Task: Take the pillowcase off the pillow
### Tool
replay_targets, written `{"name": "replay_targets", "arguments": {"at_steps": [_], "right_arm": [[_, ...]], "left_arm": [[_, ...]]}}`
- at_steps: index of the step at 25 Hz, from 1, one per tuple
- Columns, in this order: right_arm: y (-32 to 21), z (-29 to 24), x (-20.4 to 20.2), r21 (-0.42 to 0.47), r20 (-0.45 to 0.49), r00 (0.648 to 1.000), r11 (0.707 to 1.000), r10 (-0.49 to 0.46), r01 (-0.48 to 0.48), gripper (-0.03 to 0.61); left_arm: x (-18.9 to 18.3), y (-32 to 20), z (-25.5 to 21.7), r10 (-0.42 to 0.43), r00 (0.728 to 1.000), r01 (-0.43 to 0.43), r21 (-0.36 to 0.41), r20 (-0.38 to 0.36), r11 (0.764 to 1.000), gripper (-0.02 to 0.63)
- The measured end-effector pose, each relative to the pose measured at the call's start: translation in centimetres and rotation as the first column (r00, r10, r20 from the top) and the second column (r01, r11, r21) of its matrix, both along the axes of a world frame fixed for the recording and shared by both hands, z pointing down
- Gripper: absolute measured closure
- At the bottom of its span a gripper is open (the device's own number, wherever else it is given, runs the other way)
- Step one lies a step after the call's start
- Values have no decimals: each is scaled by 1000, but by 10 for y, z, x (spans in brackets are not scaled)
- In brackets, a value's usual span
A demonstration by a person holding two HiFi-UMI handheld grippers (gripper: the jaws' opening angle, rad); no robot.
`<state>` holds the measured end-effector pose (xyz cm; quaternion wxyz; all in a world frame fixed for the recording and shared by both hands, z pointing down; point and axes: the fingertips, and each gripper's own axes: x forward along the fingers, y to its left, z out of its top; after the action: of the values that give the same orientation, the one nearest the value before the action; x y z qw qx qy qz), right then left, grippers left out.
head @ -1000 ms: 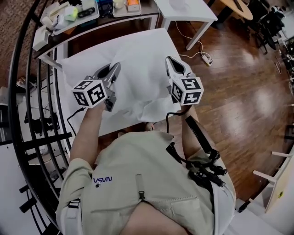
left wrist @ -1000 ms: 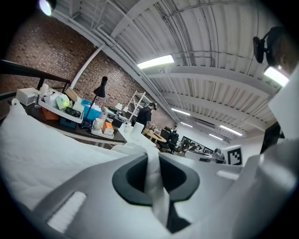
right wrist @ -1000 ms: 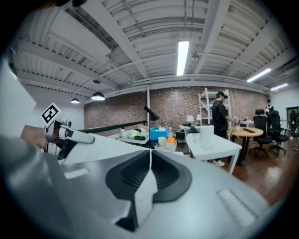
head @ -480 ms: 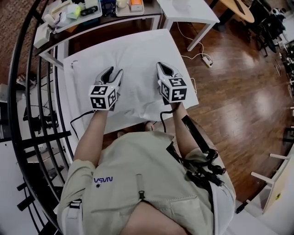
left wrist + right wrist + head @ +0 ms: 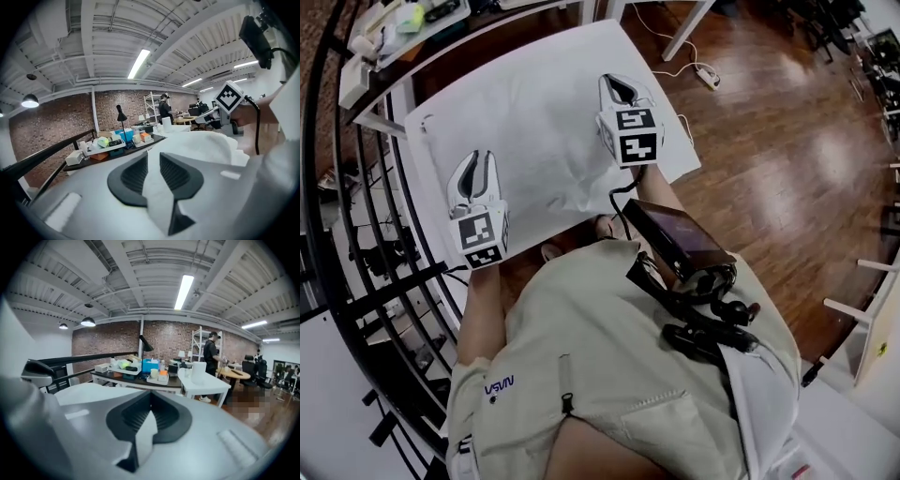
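A white pillow in its white pillowcase [image 5: 534, 131] lies across the white table [image 5: 673, 155]. My left gripper [image 5: 475, 161] is over the pillow's near left part. Its jaws are closing, and a strip of pillowcase cloth [image 5: 201, 145] fills the gap at my left gripper [image 5: 153, 157]. My right gripper [image 5: 617, 86] is at the pillow's right side. In the right gripper view, my right gripper [image 5: 151, 401] is shut, with a thin fold of white cloth [image 5: 145, 437] pinched between the pads.
A black railing [image 5: 356, 234] curves along the left of the table. A cluttered side table [image 5: 394, 23] stands beyond it, next to a white table [image 5: 204, 380]. A power strip [image 5: 708, 77] lies on the wood floor at right. A person [image 5: 211, 352] stands far back.
My left gripper has swung left and back toward my body, to the table's left side. The right gripper has stayed at the pillow's right side, still shut on cloth.
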<state>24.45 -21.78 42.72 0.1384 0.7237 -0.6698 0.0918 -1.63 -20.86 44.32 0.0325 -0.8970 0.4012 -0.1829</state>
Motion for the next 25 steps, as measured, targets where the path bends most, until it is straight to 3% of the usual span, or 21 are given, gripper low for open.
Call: {"name": "replay_targets", "arguments": {"at_steps": [5, 11, 16, 22, 25], "right_arm": [[-11, -40, -17, 70, -4, 1000, 997, -10, 10, 574], [1, -107, -62, 214, -59, 996, 974, -64, 76, 574], [26, -153, -90, 317, -61, 994, 943, -86, 101, 574], [71, -163, -103, 328, -57, 992, 937, -109, 122, 575], [87, -160, -104, 332, -33, 989, 931, -147, 150, 575]], "left_arm": [[-29, -2, -19, -70, 997, 69, -22, -36, 997, 547], [-46, -2, -67, -117, 982, 117, -13, -151, 993, 593], [-35, 6, -99, -75, 970, 78, 1, -232, 997, 612], [-13, 33, -132, -24, 956, 48, 73, -293, 996, 612], [3, 48, -138, -30, 959, 58, 93, -283, 994, 612]]}}
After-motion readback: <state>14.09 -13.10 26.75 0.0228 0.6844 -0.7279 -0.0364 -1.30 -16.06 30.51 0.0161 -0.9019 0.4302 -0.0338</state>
